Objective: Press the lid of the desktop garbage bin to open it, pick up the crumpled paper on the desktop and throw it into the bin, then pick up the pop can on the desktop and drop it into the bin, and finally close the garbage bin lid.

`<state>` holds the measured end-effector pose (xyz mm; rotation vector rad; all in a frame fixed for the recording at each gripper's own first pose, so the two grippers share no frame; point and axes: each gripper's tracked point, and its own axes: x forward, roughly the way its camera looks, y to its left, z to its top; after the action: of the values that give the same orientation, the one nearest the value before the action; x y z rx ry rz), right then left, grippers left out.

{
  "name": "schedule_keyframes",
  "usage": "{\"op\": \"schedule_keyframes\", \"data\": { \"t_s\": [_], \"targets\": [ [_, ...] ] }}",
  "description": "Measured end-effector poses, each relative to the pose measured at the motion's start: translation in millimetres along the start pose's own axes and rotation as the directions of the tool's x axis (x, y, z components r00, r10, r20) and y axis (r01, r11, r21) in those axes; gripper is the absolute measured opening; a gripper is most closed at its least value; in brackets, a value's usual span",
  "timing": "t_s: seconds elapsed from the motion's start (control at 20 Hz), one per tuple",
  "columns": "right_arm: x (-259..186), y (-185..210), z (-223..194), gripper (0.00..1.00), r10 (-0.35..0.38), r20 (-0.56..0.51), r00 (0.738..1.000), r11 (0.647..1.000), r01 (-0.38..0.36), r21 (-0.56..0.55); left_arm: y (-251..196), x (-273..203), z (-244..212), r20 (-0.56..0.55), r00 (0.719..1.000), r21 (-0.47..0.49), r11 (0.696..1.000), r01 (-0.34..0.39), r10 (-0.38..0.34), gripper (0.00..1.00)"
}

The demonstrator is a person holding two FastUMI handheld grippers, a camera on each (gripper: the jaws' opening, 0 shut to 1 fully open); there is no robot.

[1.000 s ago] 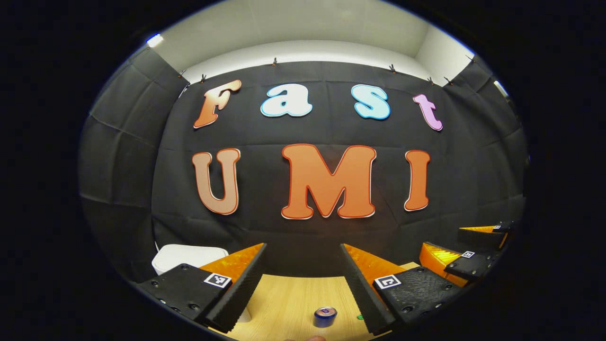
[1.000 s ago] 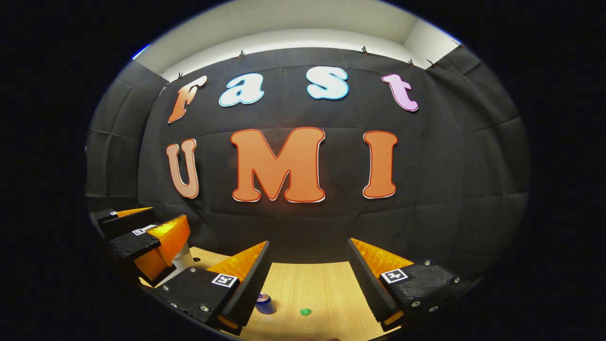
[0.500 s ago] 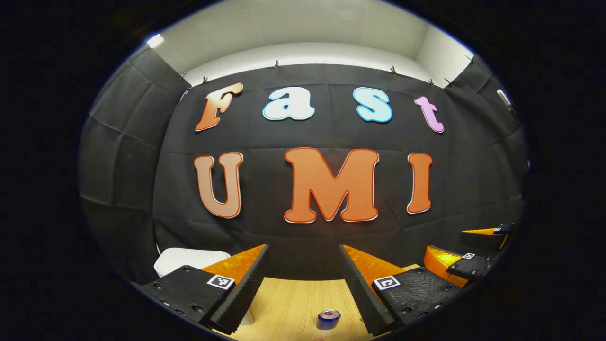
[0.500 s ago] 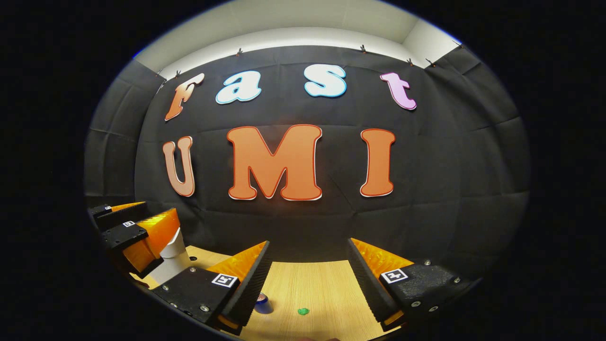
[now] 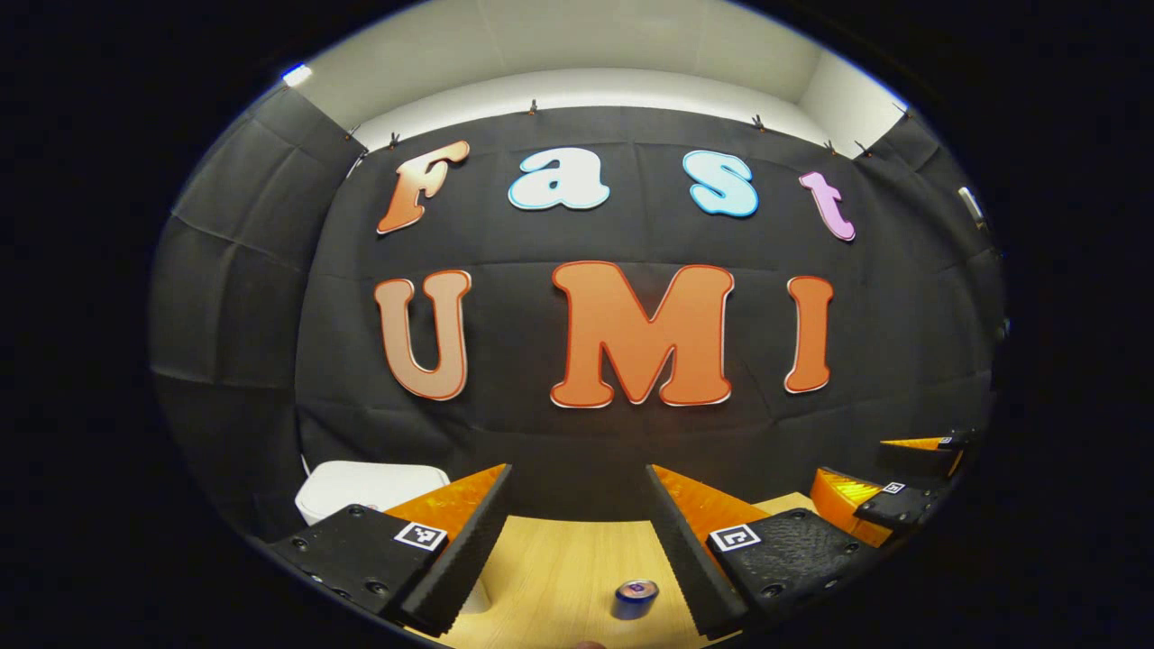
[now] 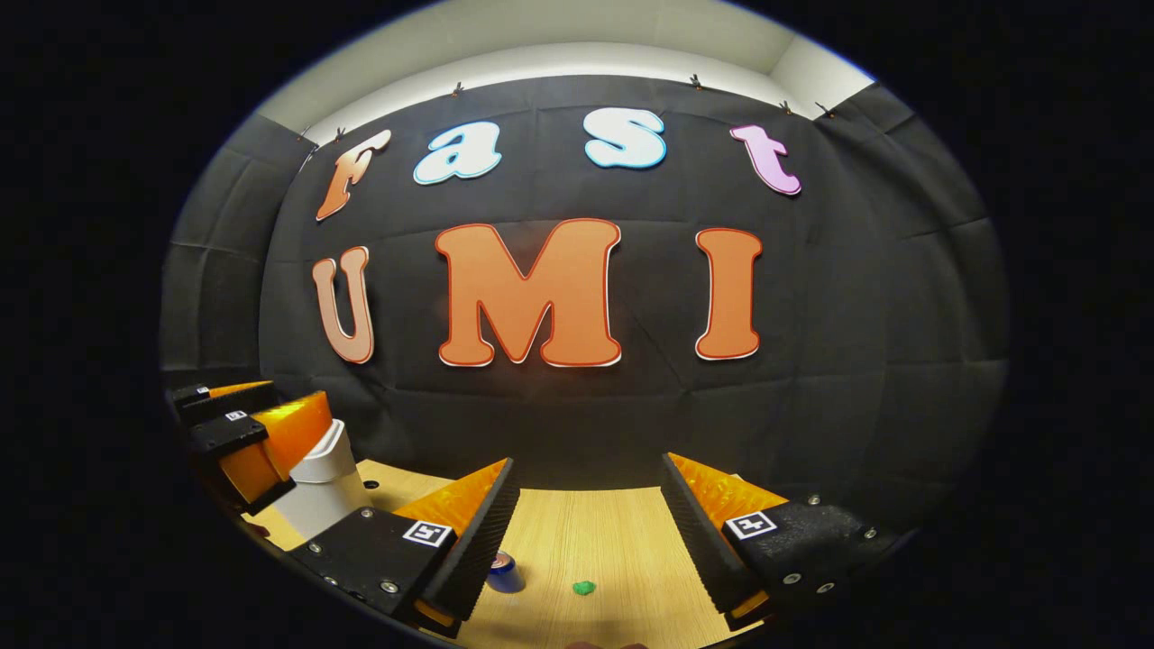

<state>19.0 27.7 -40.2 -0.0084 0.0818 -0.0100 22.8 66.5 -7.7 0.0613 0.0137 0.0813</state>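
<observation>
- Both grippers have drifted only slightly over the last second; the left one has edged forward toward the bin [image 5: 370, 485], whose lid looks closed.
- Left gripper [image 5: 577, 532]: jaws wide apart, holding nothing.
- Right gripper [image 6: 590, 523]: jaws likewise wide and empty.
- That white bin sits just ahead and left of the left jaws, so the left hand seems nearer for the lid press.
- Pop can [image 5: 636, 598] stands upright on the desktop [image 5: 559, 577], below and between the left fingers.
- Small green scrap [image 6: 584, 588] lies right of the can; whether it is the paper, I cannot tell.
</observation>
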Motion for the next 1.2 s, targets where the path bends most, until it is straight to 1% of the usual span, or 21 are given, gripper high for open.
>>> {"op": "schedule_keyframes", "data": {
  "t_s": [0.15, 0.3, 0.35, 0.45, 0.5, 0.55, 0.6, 0.7, 0.8, 0.85, 0.9, 0.95, 1.0, 1.1, 1.2],
  "targets": [
    [4.8, 2.7, -4.8, 0.94, 0.01, -0.014, 1.0, 1.0, -0.01, 0.003, 39.1, 4.5, 8.6, 0.041, 0.994, 0.044, 0.994, -0.1, 0.098, 0.92],
    [8.1, 6.2, -9.6, 0.94, 0.02, -0.03, 0.999, 1.0, -0.02, 0.003, 69.1, 11.5, 8.6, 0.043, 0.987, 0.087, 0.984, -0.156, 0.153, 0.83],
    [9.0, 6.9, -11.3, 0.94, 0.022, -0.033, 0.999, 1.0, -0.022, 0.002, 75.6, 12.2, 8.0, 0.037, 0.986, 0.093, 0.982, -0.165, 0.163, 0.81],
    [8.9, 9.3, -14.0, 0.94, 0.028, -0.038, 0.999, 1.0, -0.028, -0.002, 90.0, 10.5, 10.5, 0.041, 0.982, 0.094, 0.978, -0.189, 0.186, 0.73],
    [9.4, 11.1, -14.9, 0.94, 0.033, -0.041, 0.999, 0.999, -0.033, -0.002, 94.1, 11.8, 15.0, 0.043, 0.981, 0.092, 0.977, -0.192, 0.188, 0.7],
    [10.4, 13.0, -14.9, 0.94, 0.036, -0.041, 0.999, 0.999, -0.036, -0.004, 97.4, 9.3, 14.8, 0.046, 0.979, 0.091, 0.975, -0.2, 0.197, 0.65],
    [10.6, 13.5, -14.9, 0.94, 0.039, -0.042, 0.998, 0.999, -0.039, -0.005, 102.1, 7.3, 18.0, 0.049, 0.977, 0.089, 0.974, -0.21, 0.207, 0.57],
    [11.1, 14.4, -15.7, 0.94, 0.042, -0.04, 0.998, 0.999, -0.043, -0.008, 118.4, 11.3, 27.3, 0.061, 0.972, 0.092, 0.969, -0.23, 0.225, 0.48],
    [9.9, 14.8, -17.7, 0.94, 0.045, -0.045, 0.998, 0.999, -0.046, -0.01, 129.6, 16.4, 32.2, 0.055, 0.973, 0.088, 0.969, -0.23, 0.226, 0.34],
    [9.3, 14.4, -17.4, 0.94, 0.047, -0.044, 0.998, 0.999, -0.047, -0.009, 132.3, 16.0, 35.2, 0.051, 0.976, 0.077, 0.974, -0.215, 0.211, 0.27],
    [9.7, 14.6, -16.5, 0.94, 0.046, -0.041, 0.998, 0.999, -0.046, -0.008, 137.2, 17.3, 36.3, 0.046, 0.975, 0.066, 0.973, -0.22, 0.217, 0.13],
    [9.6, 14.9, -14.7, 0.94, 0.044, -0.039, 0.998, 0.999, -0.045, -0.008, 143.5, 17.9, 37.7, 0.043, 0.973, 0.064, 0.972, -0.227, 0.225, 0.1],
    [9.6, 15.1, -15.1, 0.94, 0.044, -0.038, 0.998, 0.999, -0.044, -0.007, 148.7, 19.4, 39.1, 0.039, 0.973, 0.059, 0.971, -0.232, 0.23, 0.0],
    [9.6, 14.4, -15.4, 0.94, 0.042, -0.036, 0.998, 0.999, -0.043, -0.006, 158.9, 21.5, 43.1, 0.034, 0.971, 0.069, 0.968, -0.24, 0.239, 0.0],
    [10.3, 14.0, -14.2, 0.94, 0.042, -0.035, 0.999, 0.999, -0.042, -0.008, 160.6, 25.2, 41.3, 0.011, 0.975, 0.066, 0.973, -0.223, 0.223, 0.0]
  ]
}}
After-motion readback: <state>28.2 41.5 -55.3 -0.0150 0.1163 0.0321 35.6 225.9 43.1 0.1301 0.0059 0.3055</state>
